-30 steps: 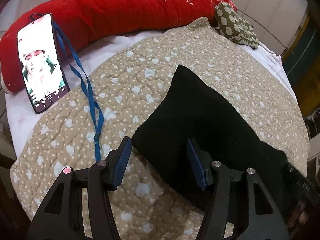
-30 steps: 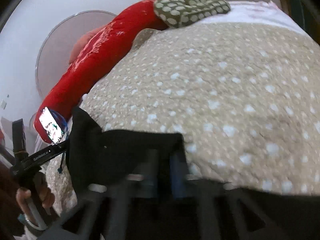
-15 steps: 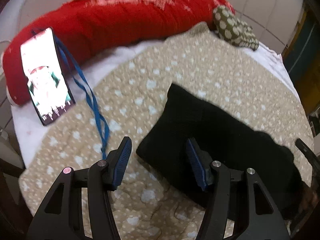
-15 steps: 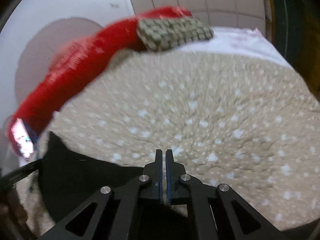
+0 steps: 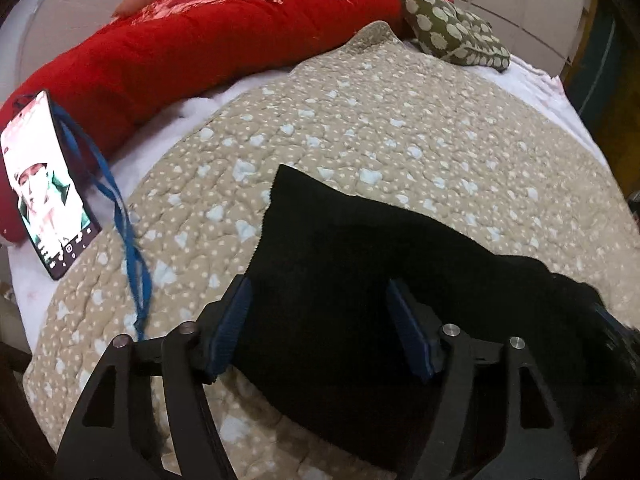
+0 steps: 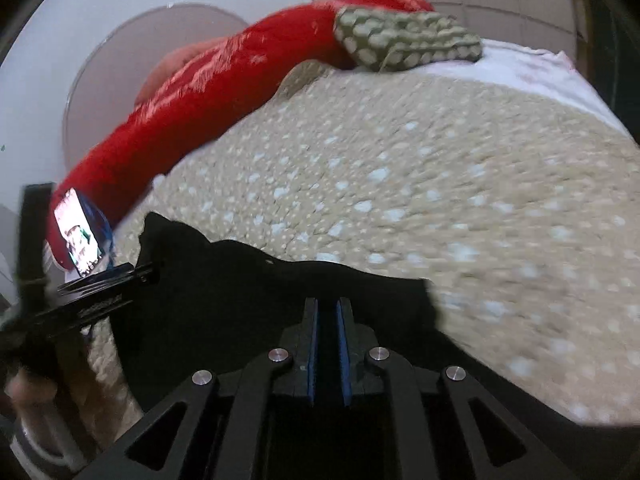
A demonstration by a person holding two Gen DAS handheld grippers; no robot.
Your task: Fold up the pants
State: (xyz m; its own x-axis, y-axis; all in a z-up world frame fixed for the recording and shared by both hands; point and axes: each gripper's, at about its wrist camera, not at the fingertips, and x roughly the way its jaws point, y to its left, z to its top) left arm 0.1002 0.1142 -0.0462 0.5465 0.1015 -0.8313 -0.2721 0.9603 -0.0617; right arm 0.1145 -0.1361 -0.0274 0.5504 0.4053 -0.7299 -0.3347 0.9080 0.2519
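Note:
Black pants lie folded flat on a beige spotted quilt. My left gripper hovers over their left end with its jaws wide and still opening. The cloth lies under and between the blue pads, which do not press on it. My right gripper points at the pants' far edge. Its jaws stand a narrow slit apart and are opening, with nothing seen pinched. In the right wrist view the left gripper reaches in over the pants' left end, held by a hand.
A lit phone with a blue lanyard lies at the quilt's left edge. A red blanket and a green spotted pillow bound the far side. White sheet shows at the right edge.
My left jaws have spread wider and slid further over the pants. My right gripper, shut above the bare quilt half a second ago, now sits over the pants with its pads slightly apart.

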